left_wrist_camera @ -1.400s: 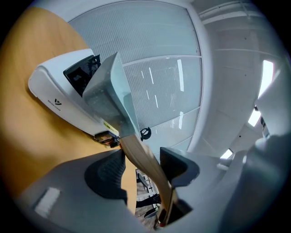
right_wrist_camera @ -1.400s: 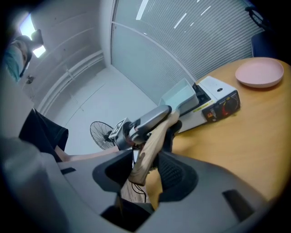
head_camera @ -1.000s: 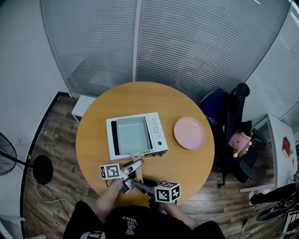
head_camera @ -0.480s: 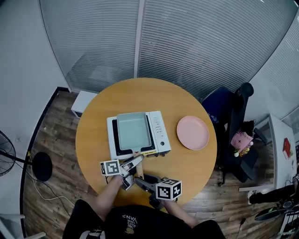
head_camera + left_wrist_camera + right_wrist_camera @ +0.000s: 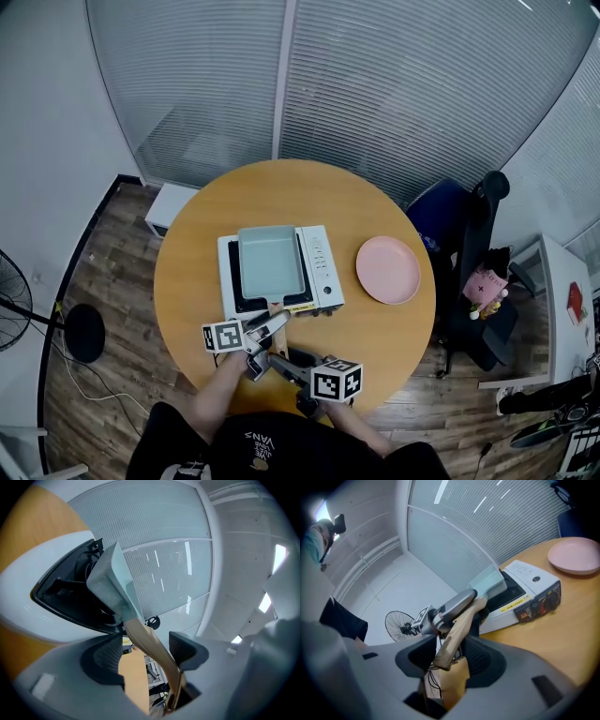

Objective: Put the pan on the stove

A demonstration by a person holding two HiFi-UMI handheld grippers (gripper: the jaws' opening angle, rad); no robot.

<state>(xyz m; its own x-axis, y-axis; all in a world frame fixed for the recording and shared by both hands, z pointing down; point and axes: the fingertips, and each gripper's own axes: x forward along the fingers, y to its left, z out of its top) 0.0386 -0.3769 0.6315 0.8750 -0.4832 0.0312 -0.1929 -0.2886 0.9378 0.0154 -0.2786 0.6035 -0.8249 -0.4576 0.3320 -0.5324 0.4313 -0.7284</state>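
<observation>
Left gripper [image 5: 144, 647]: jaws opening, pads clear of the wooden handle [image 5: 156, 653] that runs between them. Right gripper [image 5: 447, 643]: clamped on the end of that handle. Compared with a second ago, the pan [image 5: 270, 261] sits farther back on the stove [image 5: 319, 267], and black cooktop now shows along its near edge; the left jaws stand wider. Count: one grey-blue rectangular pan, resting on one white stove; one pink plate [image 5: 387, 268] beside it; one round table [image 5: 281, 192]; two grippers.
</observation>
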